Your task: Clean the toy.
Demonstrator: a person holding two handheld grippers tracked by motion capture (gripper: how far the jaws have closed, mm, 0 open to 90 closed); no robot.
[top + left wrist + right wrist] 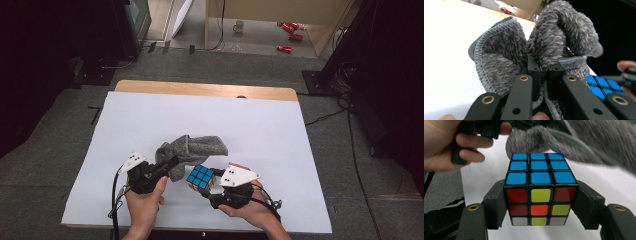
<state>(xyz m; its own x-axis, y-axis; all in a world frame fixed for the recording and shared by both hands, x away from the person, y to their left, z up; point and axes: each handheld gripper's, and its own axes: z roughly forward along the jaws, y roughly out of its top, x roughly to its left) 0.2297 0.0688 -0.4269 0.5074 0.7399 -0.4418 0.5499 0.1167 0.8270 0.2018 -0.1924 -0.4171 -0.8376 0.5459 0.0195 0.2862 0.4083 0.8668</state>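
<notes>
Left gripper [172, 162] is clamped on a fold of the grey cloth [192, 150], which bunches beyond its jaws above the white table cover [260, 125]. Right gripper [212, 185] is clamped on the puzzle cube [201, 177], pads pressed on opposite sides, blue face upward, just beside the cloth.

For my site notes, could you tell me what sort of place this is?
Probably a lab or workshop set up for recording: a white-covered table on grey carpet, dark equipment stands with trailing cables at the sides, and red cans scattered on the floor behind.
</notes>
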